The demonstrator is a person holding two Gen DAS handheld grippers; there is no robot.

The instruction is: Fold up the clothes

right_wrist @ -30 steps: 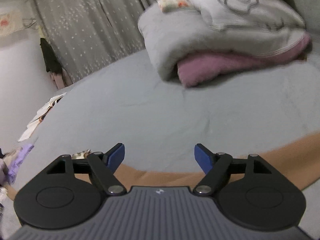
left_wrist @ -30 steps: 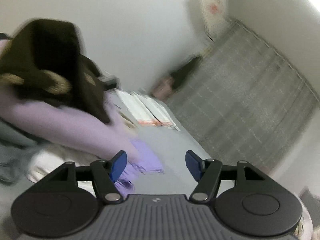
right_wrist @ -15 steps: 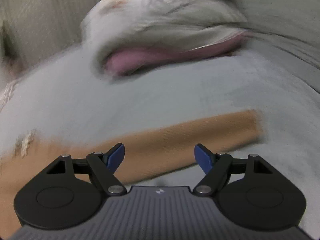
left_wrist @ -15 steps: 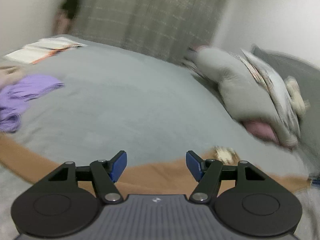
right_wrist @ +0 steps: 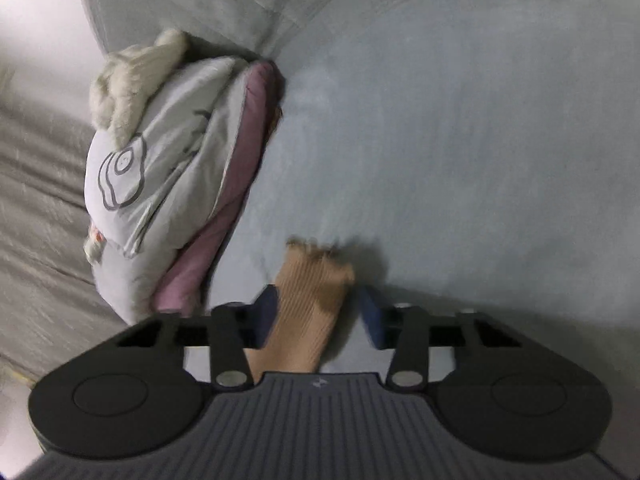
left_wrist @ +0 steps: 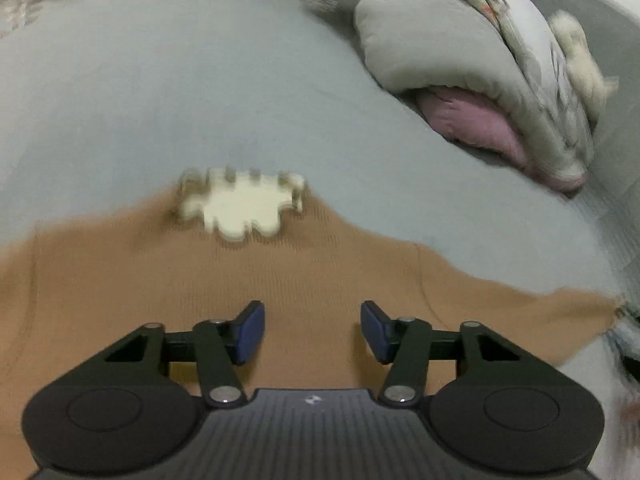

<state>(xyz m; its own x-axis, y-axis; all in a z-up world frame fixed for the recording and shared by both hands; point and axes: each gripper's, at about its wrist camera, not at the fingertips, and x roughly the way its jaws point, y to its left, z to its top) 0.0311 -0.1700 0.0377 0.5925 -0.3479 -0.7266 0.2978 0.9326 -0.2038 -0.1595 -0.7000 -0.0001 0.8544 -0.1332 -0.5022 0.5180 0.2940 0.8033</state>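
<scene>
1. Left wrist view: the left gripper (left_wrist: 313, 330) hangs over a tan sweater (left_wrist: 304, 280) spread flat on a grey-blue bedsheet (left_wrist: 200, 92).
2. Its two blue pads (left_wrist: 250, 332) stand apart with bare knit showing in the gap. The jaws have just been closing a little, yet nothing is pinched between them, so this claw is released.
3. A cream scalloped collar (left_wrist: 240, 208) lies at the sweater's far edge, slightly blurred, ahead of the gripper and a bit to its left.
4. One sleeve (left_wrist: 520, 312) runs off toward the right side of the picture, ending in a ragged-looking cuff near the edge.
5. At upper right sits a heap of bedding: a grey quilt (left_wrist: 420, 40) folded over a pink blanket (left_wrist: 472, 120), with something cream and fluffy on top (too blurred to name).
6. Right wrist view: the picture is rolled sideways, so the bedding pile (right_wrist: 160, 184) appears at the left, grey quilt and pink layer stacked edgewise.
7. The right gripper (right_wrist: 320, 314) has the ribbed cuff (right_wrist: 312, 300) of the tan sleeve standing up between its pads.
8. These jaws have just been closing sharply. The left pad touches the cuff, while a sliver of sheet shows beside the right pad, so the claw is not yet clenched on the cloth.
9. Grey-blue sheet (right_wrist: 460, 140) fills the rest of this view.
</scene>
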